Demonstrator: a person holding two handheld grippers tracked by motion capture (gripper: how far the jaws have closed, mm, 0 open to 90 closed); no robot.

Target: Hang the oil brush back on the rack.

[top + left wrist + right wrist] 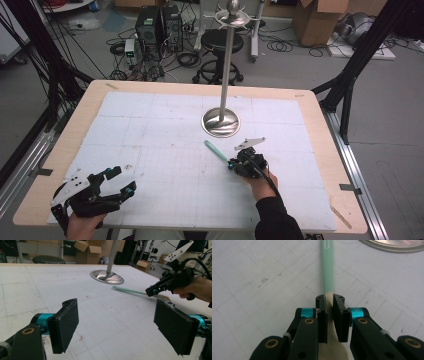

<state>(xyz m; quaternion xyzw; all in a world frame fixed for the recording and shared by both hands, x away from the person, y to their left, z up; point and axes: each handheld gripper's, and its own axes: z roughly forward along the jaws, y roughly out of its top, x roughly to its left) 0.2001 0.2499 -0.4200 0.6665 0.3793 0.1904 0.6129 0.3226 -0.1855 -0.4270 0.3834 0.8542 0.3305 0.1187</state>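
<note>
Already the right hand-held gripper [329, 302] is clamping the green-handled spatula [327, 265] near the steel stand [220, 122]; lifting remains, left hand-held gripper [122, 325] gaping.

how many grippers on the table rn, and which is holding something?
2. Left gripper at the near left corner, jaws wide open, nothing between them. Right gripper right of centre, shut on the green-handled spatula near the metal stand.

Looks like a lab/workshop imo: PC towers [160, 25] w/ cable mess on floor, cardboard boxes [317, 19], black frame struts [356, 65], gridded tabletop [165, 165].
</note>
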